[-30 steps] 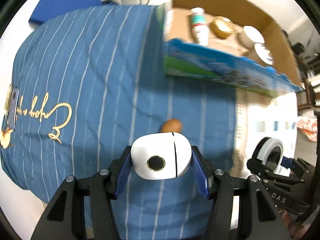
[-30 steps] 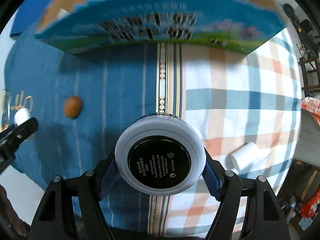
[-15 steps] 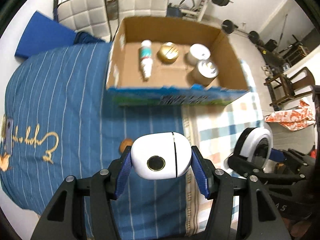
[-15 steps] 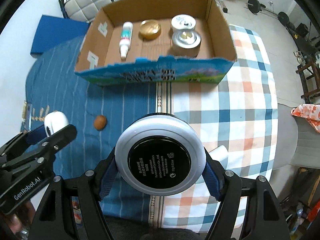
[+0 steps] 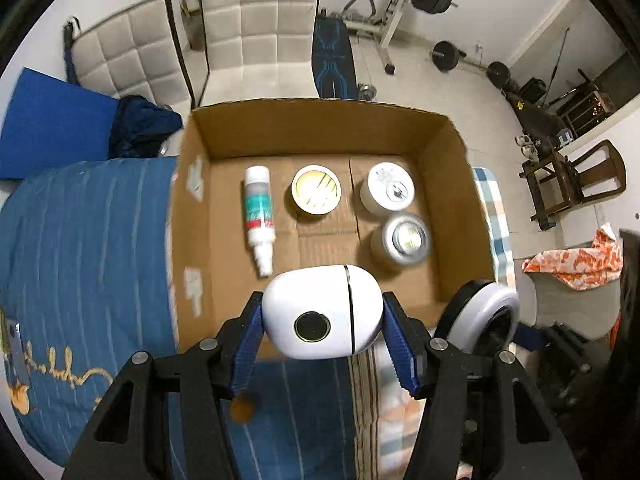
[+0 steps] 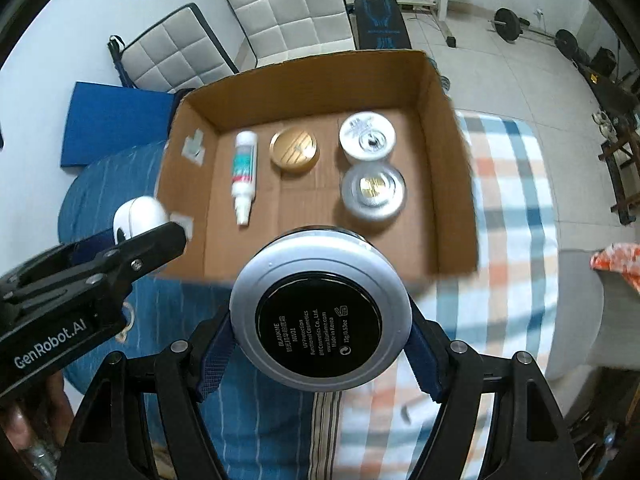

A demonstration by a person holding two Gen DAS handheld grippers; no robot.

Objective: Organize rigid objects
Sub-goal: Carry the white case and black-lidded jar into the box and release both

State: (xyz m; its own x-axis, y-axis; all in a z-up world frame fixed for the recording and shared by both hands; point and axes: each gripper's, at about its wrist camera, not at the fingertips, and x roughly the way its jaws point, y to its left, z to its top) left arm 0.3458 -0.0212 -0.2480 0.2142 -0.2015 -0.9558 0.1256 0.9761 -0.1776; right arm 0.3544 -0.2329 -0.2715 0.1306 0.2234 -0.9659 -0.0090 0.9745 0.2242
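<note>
Both tongs have risen and tipped forward, so the cardboard box (image 5: 192,240) now fills mid-frame instead of the upper part. It sits on the blue striped cloth (image 5: 88,248), holding a spray bottle (image 5: 258,216) and three jars. Right tongs (image 6: 320,320) clamp a round compact (image 6: 320,312) at lower centre. Left tongs (image 5: 322,320) pinch a white oval case (image 5: 322,312), lower centre.

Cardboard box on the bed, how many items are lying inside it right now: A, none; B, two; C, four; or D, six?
C: the brown cardboard box holds four things, a white spray bottle, a gold-lidded round jar, a white round jar and a silver-lidded round jar.
</note>
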